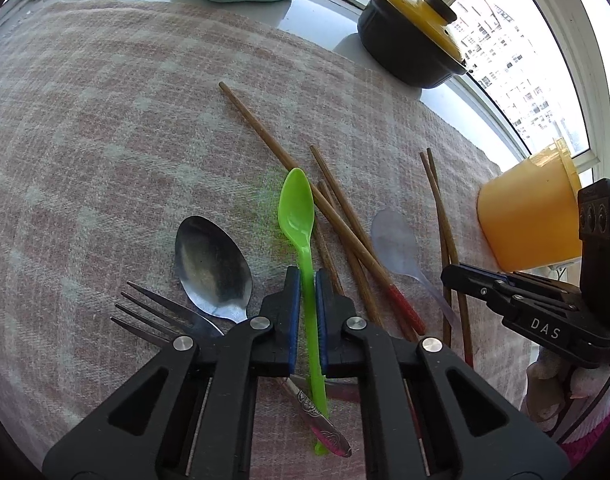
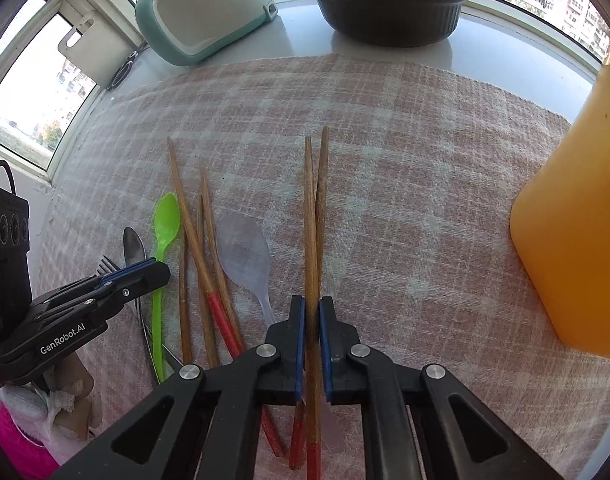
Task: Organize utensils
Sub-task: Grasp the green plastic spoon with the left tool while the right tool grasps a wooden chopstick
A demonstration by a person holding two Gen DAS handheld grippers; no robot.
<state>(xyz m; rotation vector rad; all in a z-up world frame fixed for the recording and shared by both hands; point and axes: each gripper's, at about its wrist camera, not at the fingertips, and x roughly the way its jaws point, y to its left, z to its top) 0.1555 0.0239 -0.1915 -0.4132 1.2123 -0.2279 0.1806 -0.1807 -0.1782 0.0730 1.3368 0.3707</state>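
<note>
My left gripper [image 1: 307, 292] is low over the cloth [image 1: 105, 140], closed on the handle of the green spoon [image 1: 297, 208]; its bowl points away from me. My right gripper [image 2: 312, 320] is closed on a pair of chopsticks [image 2: 315, 208], which also run away from me, tips forward. Between the two lie more chopsticks [image 2: 197, 248] and a clear spoon [image 2: 245, 252]. A metal spoon [image 1: 213, 264] and a fork [image 1: 153, 312] lie left of the green spoon. An orange cup [image 2: 577, 220] stands at the right.
</note>
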